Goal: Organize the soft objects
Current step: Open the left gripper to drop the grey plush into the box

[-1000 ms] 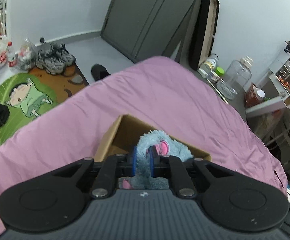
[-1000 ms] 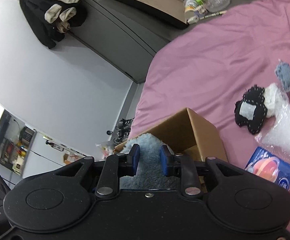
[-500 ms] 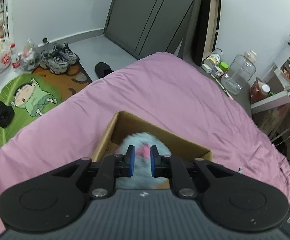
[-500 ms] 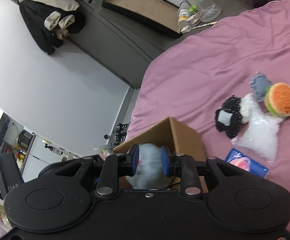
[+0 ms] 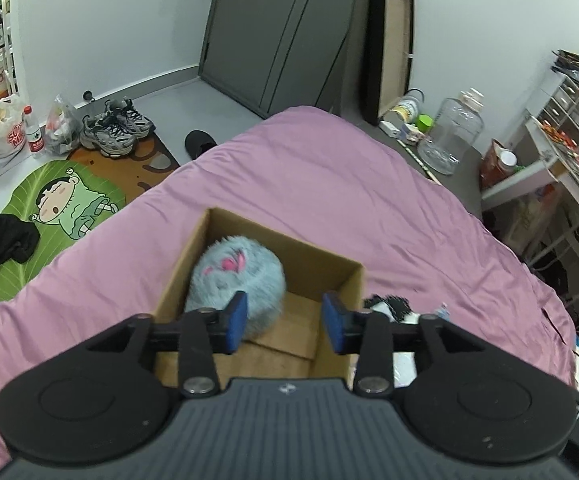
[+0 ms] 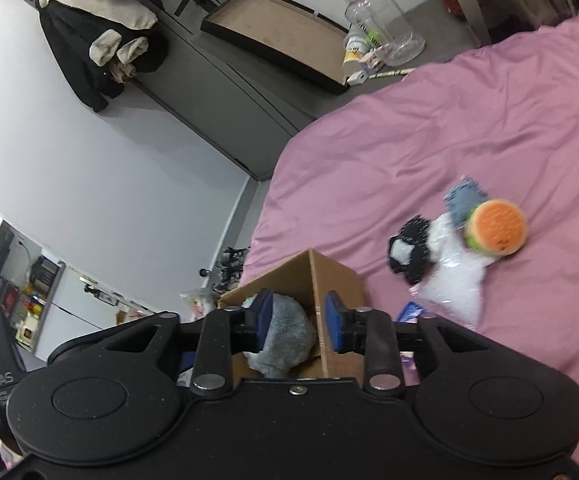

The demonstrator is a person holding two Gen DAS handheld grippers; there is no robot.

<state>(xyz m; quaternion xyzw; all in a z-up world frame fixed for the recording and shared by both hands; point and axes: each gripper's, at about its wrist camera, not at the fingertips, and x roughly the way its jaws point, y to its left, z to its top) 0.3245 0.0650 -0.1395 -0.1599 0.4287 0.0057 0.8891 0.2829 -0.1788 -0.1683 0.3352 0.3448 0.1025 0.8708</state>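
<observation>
A fluffy blue plush toy (image 5: 235,280) lies inside an open cardboard box (image 5: 321,256) on a pink-covered bed (image 5: 329,184). Both tongs hang above the box with jaws opening and nothing gripped: the left tongs (image 5: 284,322) and right tongs (image 6: 298,322). One toy appears stowed. Left on the bed beside the box: a burger plush (image 6: 497,227), a black-and-white plush (image 6: 409,250), a grey-blue soft item (image 6: 463,198) and a clear plastic bag (image 6: 455,280).

The bed (image 6: 469,120) carries an open cardboard box (image 5: 309,256), a burger toy (image 6: 497,226), a black plush (image 6: 409,250) and a plastic bag (image 6: 455,284).
</observation>
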